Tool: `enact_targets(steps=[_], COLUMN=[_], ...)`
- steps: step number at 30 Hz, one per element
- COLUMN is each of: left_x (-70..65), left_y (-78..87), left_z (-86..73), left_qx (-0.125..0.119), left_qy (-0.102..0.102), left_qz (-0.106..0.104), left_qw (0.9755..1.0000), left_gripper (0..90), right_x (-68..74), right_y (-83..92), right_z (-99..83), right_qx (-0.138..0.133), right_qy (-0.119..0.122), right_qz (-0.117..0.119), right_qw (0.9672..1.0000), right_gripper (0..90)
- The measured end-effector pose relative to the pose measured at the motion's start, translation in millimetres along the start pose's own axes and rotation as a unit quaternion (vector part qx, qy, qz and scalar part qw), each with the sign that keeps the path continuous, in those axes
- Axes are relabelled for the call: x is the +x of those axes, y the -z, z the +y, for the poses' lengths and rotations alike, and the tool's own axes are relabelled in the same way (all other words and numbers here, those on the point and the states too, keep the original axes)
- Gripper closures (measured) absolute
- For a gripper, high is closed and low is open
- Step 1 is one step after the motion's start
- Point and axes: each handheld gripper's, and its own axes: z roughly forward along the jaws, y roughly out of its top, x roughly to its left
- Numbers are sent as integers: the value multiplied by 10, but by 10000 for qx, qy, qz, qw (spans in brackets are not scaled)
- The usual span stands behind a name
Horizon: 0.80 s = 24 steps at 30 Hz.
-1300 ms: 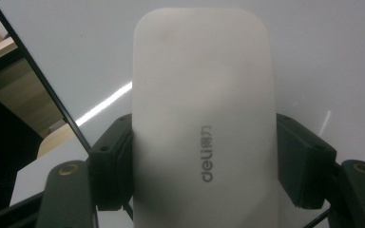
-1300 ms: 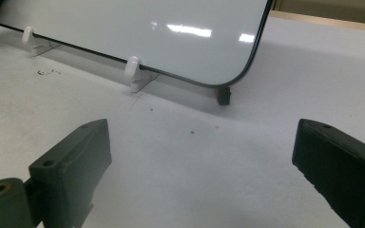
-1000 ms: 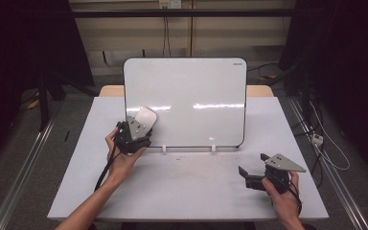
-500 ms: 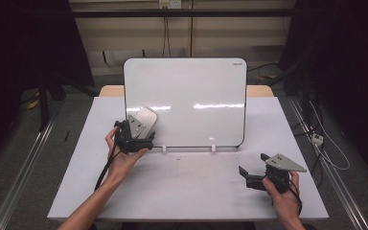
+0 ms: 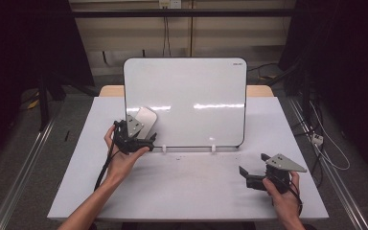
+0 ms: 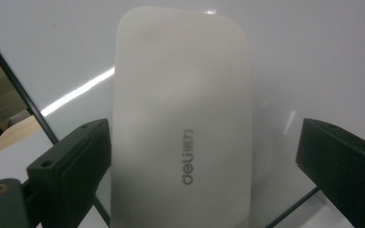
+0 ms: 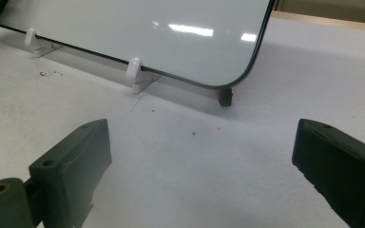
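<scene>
**Inspector:** Left side first. What is at the left gripper?

**Assistant:** A white, rounded-rectangular plastic eraser with grey lettering on its back. It lies flat against the lower left part of the white, dark-edged whiteboard, which stands upright on the table.

**Inspector:** Is it gripped?

**Assistant:** No. The jaws have just been opening. In the left gripper view they stand spread wide, one on each side of the eraser. The left one sits right at the eraser's edge, and I cannot tell whether it touches; the right one is clearly apart, with bare board showing between.

**Inspector:** And the right gripper?

**Assistant:** Held low over the pale grey table top, near its right front corner, well apart from the eraser. Its jaws are spread wide with nothing between them.

**Inspector:** What lies ahead of it?

**Assistant:** The lower edge of the whiteboard, resting in small white plastic clip feet, and the board's rounded corner, with a small dark foot beneath it.

**Inspector:** Board surface condition?

**Assistant:** White and glossy, with light reflections across it; no marks that I can make out.
</scene>
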Motion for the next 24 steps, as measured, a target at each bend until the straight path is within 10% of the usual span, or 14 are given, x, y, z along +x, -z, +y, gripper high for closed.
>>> enact_targets(steps=[13,21,24], left_x=[112,95,80], left_y=[142,263,303], left_z=[31,17,-13], left_qx=[-149,-77,-102], left_qy=[625,399,611], left_qz=[-190,-249,-401], left_qw=[9978,9989,9973], left_gripper=[49,47,47], right_x=[23,20,27], right_y=[-11,-50,-57], right_z=[11,22,26], right_qx=[13,42,53], right_qy=[5,-25,-13], right_qz=[-31,-16,-8], right_qw=[10000,10000,10000], right_gripper=[54,54,54])
